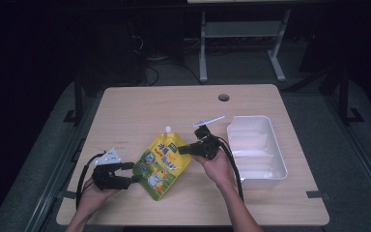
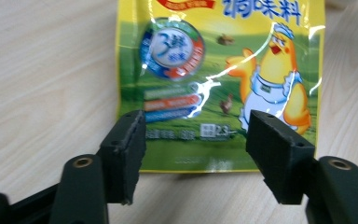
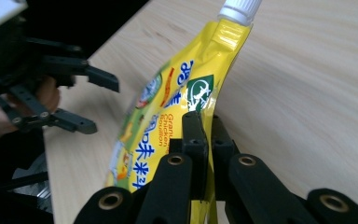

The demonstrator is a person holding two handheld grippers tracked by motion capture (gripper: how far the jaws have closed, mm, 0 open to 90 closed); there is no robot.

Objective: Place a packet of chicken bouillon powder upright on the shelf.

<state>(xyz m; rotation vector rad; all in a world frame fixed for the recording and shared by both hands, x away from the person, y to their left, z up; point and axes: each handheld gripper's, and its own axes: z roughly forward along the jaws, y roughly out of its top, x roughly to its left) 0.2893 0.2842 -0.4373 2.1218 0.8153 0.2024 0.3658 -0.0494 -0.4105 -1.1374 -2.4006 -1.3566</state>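
Note:
A yellow spouted pouch point(image 1: 162, 166) with a cartoon chicken and a white cap point(image 1: 168, 129) lies near the front middle of the wooden table point(image 1: 140, 106). My right gripper point(image 1: 183, 150) is shut on the pouch's upper right edge, and its jaws pinch the foil point(image 3: 168, 116) just below the spout point(image 3: 237, 9). That side of the pouch is lifted off the wood. My left gripper point(image 1: 131, 172) stands open at the pouch's bottom edge point(image 2: 214, 70). Its pads point(image 2: 123, 154) sit wide apart and press on nothing. From the right gripper view the left gripper point(image 3: 103, 105) also looks open.
A white plastic tray point(image 1: 278, 150) stands to the right of the pouch, close behind my right hand. A round cable hole point(image 1: 223, 97) sits near the table's far edge. Dark floor and desk legs lie beyond the table.

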